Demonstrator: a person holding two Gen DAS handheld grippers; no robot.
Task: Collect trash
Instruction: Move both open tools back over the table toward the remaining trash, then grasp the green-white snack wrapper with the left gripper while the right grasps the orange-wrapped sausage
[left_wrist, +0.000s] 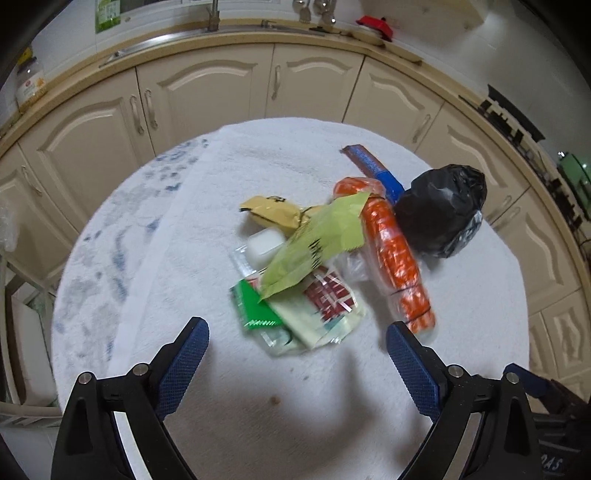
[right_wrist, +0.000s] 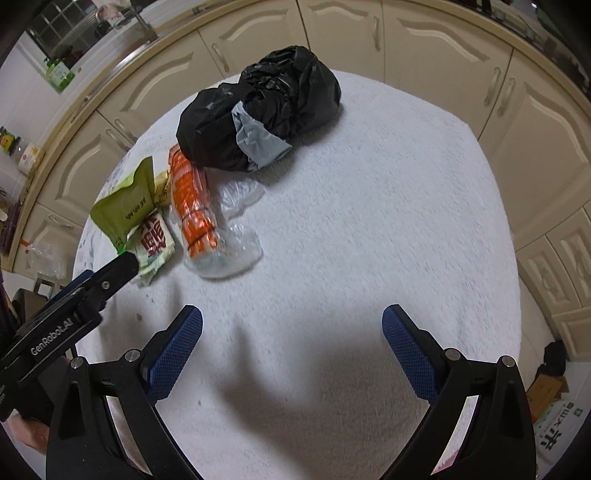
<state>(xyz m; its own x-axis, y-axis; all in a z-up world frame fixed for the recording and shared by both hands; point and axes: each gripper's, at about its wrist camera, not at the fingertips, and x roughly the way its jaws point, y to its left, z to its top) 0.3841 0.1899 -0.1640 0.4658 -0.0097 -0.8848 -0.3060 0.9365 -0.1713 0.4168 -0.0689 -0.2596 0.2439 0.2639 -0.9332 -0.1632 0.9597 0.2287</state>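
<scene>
Blue-padded fingers (left_wrist: 192, 350) of left gripper (left_wrist: 297, 345) spread wide, nothing between them, hovering just short of the wrapper heap. Right gripper (right_wrist: 291, 334) likewise spread and empty over bare white cloth (right_wrist: 369, 221) on the worktop.

Trash gathered in one loose pile near the middle of the cloth: green pouch (left_wrist: 314, 243) lying across a red-and-white packet (left_wrist: 328, 299), yellow wrapper (left_wrist: 269, 212) and small white tub (left_wrist: 264, 245) behind, orange wrapper (left_wrist: 397, 254) running along the right side, blue wrapper (left_wrist: 373, 168) beyond it. Black bag (right_wrist: 258, 107) bunched up at the far end, touching the orange wrapper.

Probably all featherweight, crinkly and slick; film likely to slide out of a shallow pinch and to drag neighbours along. Best taken by a free edge or folded corner, pinched deep into the pads. Bag soft, shapeless, best seized by a gathered fold near its mouth, though mouth not clearly visible.

From left fingers, nearest packet edge lies just ahead, roughly centred in the gap. From right fingers, pile well off to the left, bag far ahead.
</scene>
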